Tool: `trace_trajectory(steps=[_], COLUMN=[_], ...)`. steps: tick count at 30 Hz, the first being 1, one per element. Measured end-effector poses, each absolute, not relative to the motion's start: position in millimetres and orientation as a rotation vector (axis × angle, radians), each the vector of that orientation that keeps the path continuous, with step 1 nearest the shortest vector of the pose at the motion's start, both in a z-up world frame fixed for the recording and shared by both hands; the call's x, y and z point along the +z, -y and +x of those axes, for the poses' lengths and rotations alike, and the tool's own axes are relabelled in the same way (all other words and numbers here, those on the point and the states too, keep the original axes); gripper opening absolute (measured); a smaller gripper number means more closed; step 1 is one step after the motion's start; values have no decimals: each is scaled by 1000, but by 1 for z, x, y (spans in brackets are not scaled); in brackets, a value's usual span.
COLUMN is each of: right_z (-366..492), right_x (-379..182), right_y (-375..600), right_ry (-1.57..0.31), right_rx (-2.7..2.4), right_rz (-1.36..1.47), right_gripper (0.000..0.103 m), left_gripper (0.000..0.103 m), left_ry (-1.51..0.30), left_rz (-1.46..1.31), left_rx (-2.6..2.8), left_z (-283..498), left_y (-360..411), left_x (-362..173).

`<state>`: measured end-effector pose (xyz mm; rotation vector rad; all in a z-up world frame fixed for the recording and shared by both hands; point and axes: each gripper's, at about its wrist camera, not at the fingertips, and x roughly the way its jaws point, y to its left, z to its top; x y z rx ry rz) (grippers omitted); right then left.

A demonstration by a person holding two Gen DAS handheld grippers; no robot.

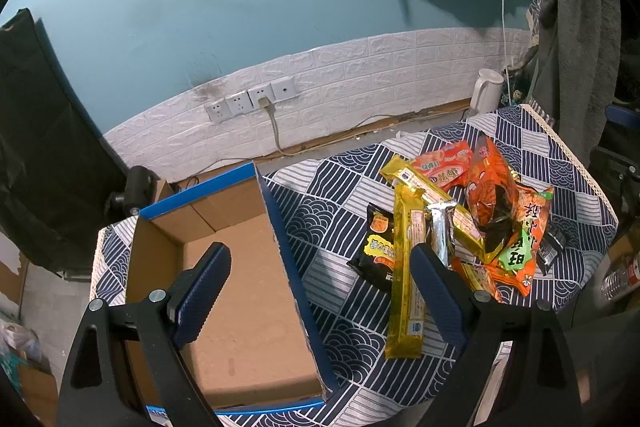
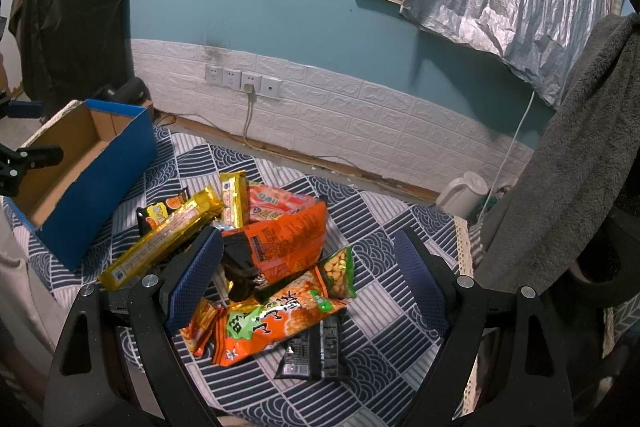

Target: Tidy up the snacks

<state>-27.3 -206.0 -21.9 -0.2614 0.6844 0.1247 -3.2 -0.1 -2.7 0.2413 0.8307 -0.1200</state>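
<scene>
Snacks [image 2: 272,259] lie beneath right gripper [image 2: 308,259] (jaws spread wide).

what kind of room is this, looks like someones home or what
Most likely a lived-in room in a home, not a lab or shop. A small table under a patterned cloth stands by a teal wall with wall sockets, a white kettle sits beside it, and a grey towel hangs nearby.

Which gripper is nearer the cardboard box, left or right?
Left. The left gripper hangs open right above the cardboard box, one of its fingers over the box floor. The right gripper is open over the snack pile, away from the box.
</scene>
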Motion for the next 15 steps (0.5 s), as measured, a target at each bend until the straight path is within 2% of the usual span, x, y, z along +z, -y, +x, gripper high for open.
trace_trajectory(steps=[15], right_z=[-27], right_x=[-23], right_y=[206], right_ry=[-687], right_rx=[126], right_rz=[-260], right_gripper=[86], left_gripper=[93], left_ry=[-838], left_rz=[245], left_rx=[-125], left_z=[-7], left_y=[1], left_x=[-5])
